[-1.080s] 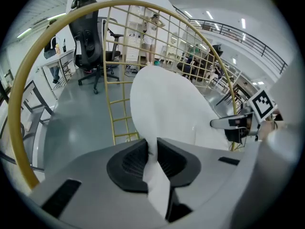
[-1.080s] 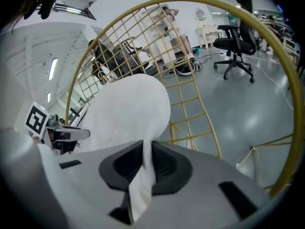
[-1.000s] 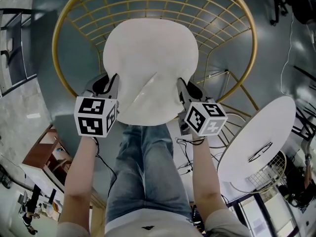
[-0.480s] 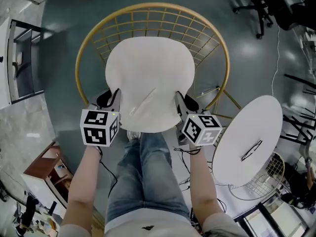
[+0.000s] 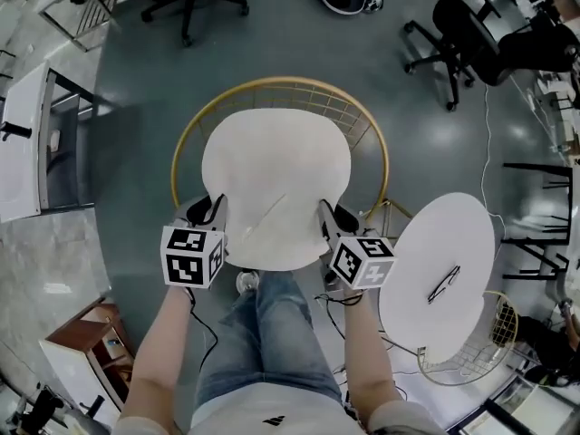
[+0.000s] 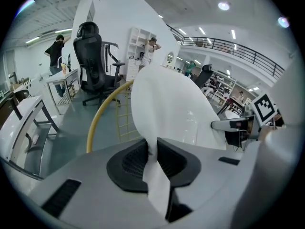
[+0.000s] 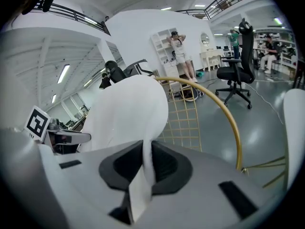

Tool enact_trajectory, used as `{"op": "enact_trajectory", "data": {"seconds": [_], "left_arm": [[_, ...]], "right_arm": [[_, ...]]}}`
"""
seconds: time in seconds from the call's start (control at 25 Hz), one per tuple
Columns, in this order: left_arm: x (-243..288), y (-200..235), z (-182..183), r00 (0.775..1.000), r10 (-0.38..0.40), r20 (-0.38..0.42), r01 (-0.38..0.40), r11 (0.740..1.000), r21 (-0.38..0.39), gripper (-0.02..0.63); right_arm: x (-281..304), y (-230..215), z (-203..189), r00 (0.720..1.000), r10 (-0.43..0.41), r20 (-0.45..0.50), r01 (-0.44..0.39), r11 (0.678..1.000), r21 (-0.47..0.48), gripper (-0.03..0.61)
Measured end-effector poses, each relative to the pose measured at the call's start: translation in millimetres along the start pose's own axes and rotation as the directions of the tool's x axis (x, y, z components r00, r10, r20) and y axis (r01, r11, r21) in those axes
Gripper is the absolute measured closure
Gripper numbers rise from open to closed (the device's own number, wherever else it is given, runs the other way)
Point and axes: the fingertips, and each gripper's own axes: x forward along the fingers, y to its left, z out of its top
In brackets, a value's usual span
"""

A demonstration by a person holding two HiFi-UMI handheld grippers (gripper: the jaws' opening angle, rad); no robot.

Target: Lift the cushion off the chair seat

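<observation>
Over the gold chair [image 5: 272,81], white cushion [image 5: 276,184] nipped at opposite edges by left claw [image 6: 152,149], right claw [image 7: 147,151]

Left claw [image 5: 217,212] and right claw [image 5: 325,216] lifted the cushion [image 5: 276,184] higher above the chair [image 5: 281,81].

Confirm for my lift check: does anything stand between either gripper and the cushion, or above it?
Nothing visible. The left gripper and right gripper are each shut on a side edge of the cushion, and nothing lies over it; the gold chair frame is underneath.
</observation>
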Motion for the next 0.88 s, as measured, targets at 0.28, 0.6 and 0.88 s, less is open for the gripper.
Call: {"op": "enact_trajectory", "data": {"seconds": [0.28, 0.6, 0.88], "left_arm": [[-37, -5, 40, 0.997, -0.007, 0.081, 0.005, 1.000, 0.013, 0.554], [-80, -9, 75, 0.986, -0.011, 0.166, 0.006, 1.000, 0.029, 0.554], [-110, -19, 95, 0.975, -0.022, 0.223, 0.012, 0.999, 0.047, 0.554]], "right_arm": [[-32, 24, 44, 0.997, -0.005, 0.072, 0.008, 0.999, -0.043, 0.526], [-68, 55, 80, 0.989, -0.003, 0.148, 0.016, 0.996, -0.087, 0.526], [-100, 72, 100, 0.979, -0.004, 0.202, 0.028, 0.993, -0.117, 0.526]]}}
